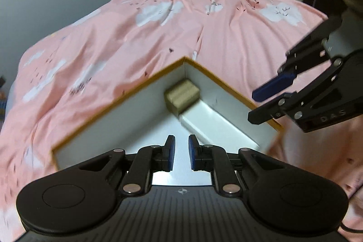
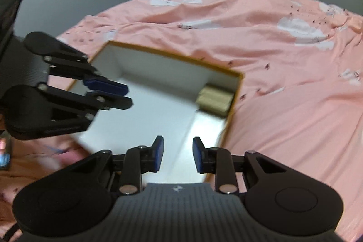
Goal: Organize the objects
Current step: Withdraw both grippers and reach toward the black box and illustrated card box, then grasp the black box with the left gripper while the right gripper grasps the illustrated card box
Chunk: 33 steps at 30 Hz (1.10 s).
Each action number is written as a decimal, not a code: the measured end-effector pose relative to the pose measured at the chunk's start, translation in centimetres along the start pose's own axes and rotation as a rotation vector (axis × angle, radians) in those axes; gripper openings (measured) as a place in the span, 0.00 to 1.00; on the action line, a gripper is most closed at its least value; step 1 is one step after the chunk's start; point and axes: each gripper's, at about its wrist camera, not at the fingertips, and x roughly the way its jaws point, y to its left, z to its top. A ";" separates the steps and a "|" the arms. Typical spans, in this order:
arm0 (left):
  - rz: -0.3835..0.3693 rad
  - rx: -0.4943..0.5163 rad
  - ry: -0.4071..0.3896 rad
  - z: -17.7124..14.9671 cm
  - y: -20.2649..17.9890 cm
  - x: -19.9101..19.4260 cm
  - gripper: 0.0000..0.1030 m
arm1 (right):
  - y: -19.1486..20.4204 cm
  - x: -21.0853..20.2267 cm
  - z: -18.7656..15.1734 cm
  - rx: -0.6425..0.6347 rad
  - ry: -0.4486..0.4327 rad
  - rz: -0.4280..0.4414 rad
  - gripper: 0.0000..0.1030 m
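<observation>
While both grippers hang over the open box on the pink bed, neither holds anything.

From the left wrist view, the left gripper (image 1: 181, 152) has its jaws drawn in as far as they go, a narrow slot left between the blue pads, nothing in it. It points steeply down at the white floor of the box (image 1: 118, 101). The tan block (image 1: 181, 95) sits in the far corner, straight ahead of these fingers and well apart from them. A white box (image 1: 217, 126) lies just near-right of it, its long axis along the right wall. The right gripper (image 1: 263, 103) enters from the right, over that wall.

From the right wrist view, the right gripper (image 2: 176, 154) shows its jaws slightly parted, empty, above the box floor. The tan block (image 2: 215, 98) lies ahead and to the right, in the far right corner. The left gripper (image 2: 124, 94) reaches in from the left, pads nearly together. By this view the right hand looks nearer to the block.
</observation>
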 end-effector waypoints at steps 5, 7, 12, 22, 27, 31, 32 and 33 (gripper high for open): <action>-0.010 -0.172 0.042 -3.8 0.3 -2.6 0.16 | 2.5 -0.4 -3.6 0.070 0.045 0.076 0.30; -0.023 -0.259 0.065 -5.6 0.6 -2.7 0.16 | 3.0 0.2 -4.8 0.116 0.080 0.095 0.33; -0.057 -0.483 0.059 -9.1 1.4 -2.2 0.17 | 2.9 2.1 -7.2 0.263 0.142 0.109 0.43; -0.135 -0.886 0.206 -12.9 4.3 2.3 0.47 | 1.1 6.2 -7.5 0.423 0.207 0.067 0.61; -0.183 -0.976 0.248 -13.5 4.9 3.5 0.53 | 0.8 8.3 -7.3 0.431 0.265 0.071 0.64; -0.231 -1.027 0.286 -13.7 4.9 4.4 0.58 | 0.2 9.4 -7.6 0.478 0.293 0.114 0.66; -0.246 -1.043 0.303 -13.8 4.9 4.8 0.58 | 0.0 9.6 -7.9 0.491 0.298 0.124 0.66; -0.273 -1.067 0.332 -14.1 4.9 5.4 0.58 | -0.3 9.8 -8.0 0.510 0.306 0.138 0.66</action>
